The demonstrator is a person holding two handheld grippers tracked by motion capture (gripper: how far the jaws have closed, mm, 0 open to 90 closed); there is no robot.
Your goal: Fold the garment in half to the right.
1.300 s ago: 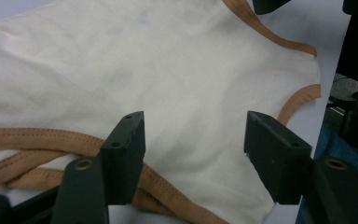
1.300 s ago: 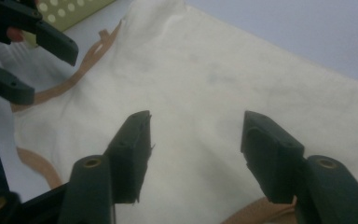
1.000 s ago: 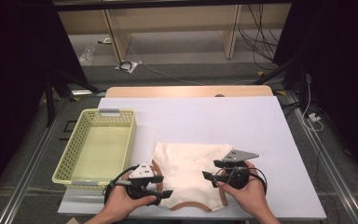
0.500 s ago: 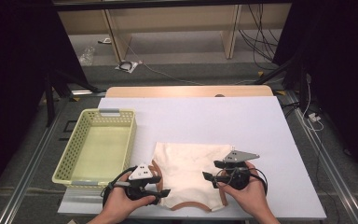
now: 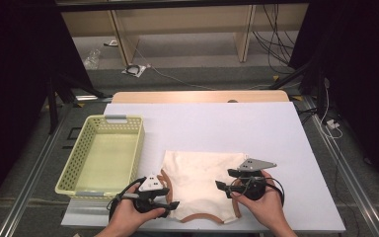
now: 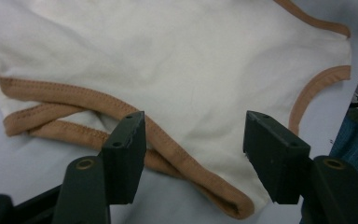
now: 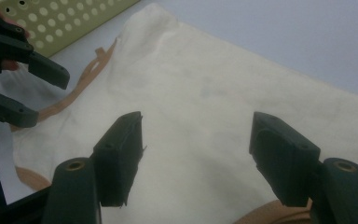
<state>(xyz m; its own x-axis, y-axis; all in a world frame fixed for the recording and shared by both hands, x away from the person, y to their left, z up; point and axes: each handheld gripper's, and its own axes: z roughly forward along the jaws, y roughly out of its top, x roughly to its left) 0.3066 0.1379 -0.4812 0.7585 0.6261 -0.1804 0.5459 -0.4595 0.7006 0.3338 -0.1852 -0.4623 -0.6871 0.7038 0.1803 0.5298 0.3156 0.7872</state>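
Nearest to me, my left hand-held gripper sits at the front edge of the worktop, its jaws apart and empty. In the left gripper view they hang just above the cream garment, one jaw over the brown trim that runs along the hem, the other over plain cloth close to the corner. I cannot tell whether the tips touch the fabric.

My right hand-held gripper is level with it on the other side, pointing inward over the garment's right part. Its jaws also stand wide, with nothing between them but the cloth below; in the right gripper view my left hand-held gripper shows farther off at the garment's far edge, beside a loose loop of trim.

The garment lies flat and spread on the white worktop, between my two hands and reaching a little beyond them, its trimmed edge toward me.

Farther left, just beside the garment, stands the yellow-green basket. Beyond it the worktop runs to its wooden back edge.
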